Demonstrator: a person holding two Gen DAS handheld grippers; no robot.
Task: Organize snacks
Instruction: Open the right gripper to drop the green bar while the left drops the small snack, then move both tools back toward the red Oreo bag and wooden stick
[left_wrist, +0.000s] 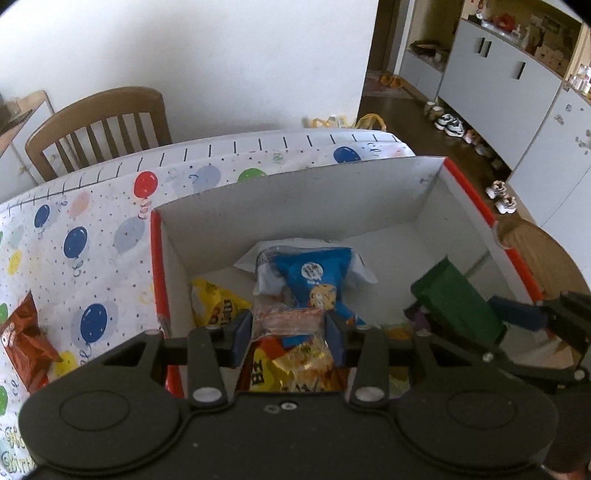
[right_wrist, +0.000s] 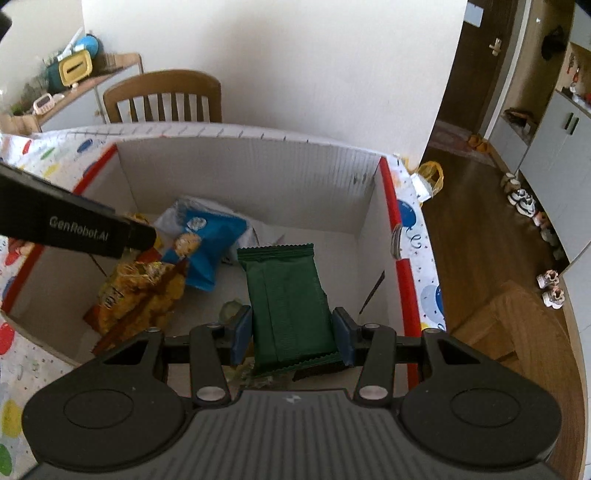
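Observation:
A white cardboard box (left_wrist: 295, 192) with red edges stands on the balloon-print tablecloth (left_wrist: 92, 229). Inside lie a blue cookie bag (left_wrist: 314, 280) and a yellow candy bag (left_wrist: 218, 302). My left gripper (left_wrist: 290, 332) is shut on an orange-yellow snack packet (left_wrist: 291, 325) and holds it over the box. My right gripper (right_wrist: 291, 336) is shut on a dark green packet (right_wrist: 288, 299), also over the box; the green packet shows in the left wrist view (left_wrist: 454, 299) too. The blue bag (right_wrist: 207, 247) and the snack packet (right_wrist: 140, 291) show in the right wrist view.
An orange-brown snack bag (left_wrist: 26, 343) lies on the tablecloth left of the box. A wooden chair (left_wrist: 99, 125) stands behind the table. A wooden stool (right_wrist: 517, 332) is to the right, with shoes along grey cabinets (left_wrist: 498, 74).

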